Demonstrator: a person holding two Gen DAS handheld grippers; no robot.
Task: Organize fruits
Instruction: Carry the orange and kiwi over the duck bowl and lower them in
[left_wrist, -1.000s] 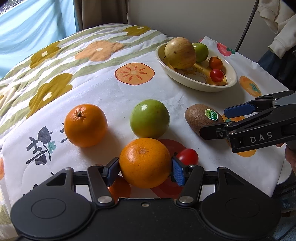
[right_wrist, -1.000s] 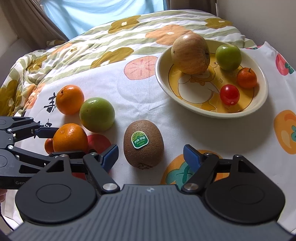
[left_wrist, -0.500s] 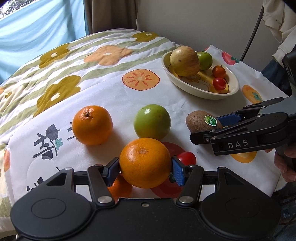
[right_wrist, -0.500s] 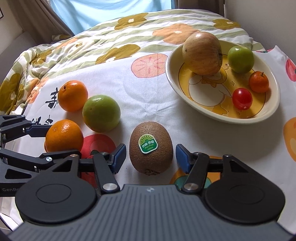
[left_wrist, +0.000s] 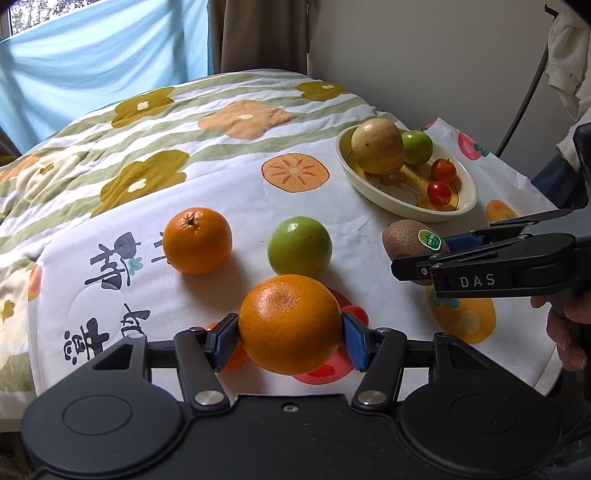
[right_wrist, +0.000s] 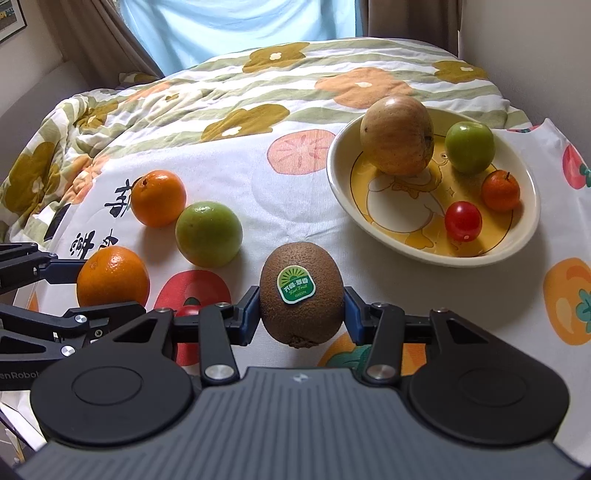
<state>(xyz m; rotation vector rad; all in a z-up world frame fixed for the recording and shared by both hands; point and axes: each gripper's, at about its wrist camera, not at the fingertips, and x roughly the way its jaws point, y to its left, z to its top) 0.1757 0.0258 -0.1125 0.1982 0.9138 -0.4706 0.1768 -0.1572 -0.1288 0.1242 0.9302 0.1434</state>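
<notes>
We see a bright orange (left_wrist: 290, 323) between blue pads (left_wrist: 354, 339) of a black gripper; second orange (left_wrist: 197, 240) same shade. Green round fruit (left_wrist: 299, 252) on white cloth (left_wrist: 229, 206) printed with orange persimmons, red tomatoes, black characters. Brown kiwi (right_wrist: 301, 293) carries a green-white sticker. Cream bowl (right_wrist: 343, 192), yellow inside with a white duck, holds a yellow-red apple (right_wrist: 397, 134), green fruit (right_wrist: 469, 147), small orange fruit (right_wrist: 500, 191), red tomato (right_wrist: 463, 220). Quilt (right_wrist: 229, 92): white, green stripes, mustard and peach flowers. Curtain (left_wrist: 92, 62) light blue.
</notes>
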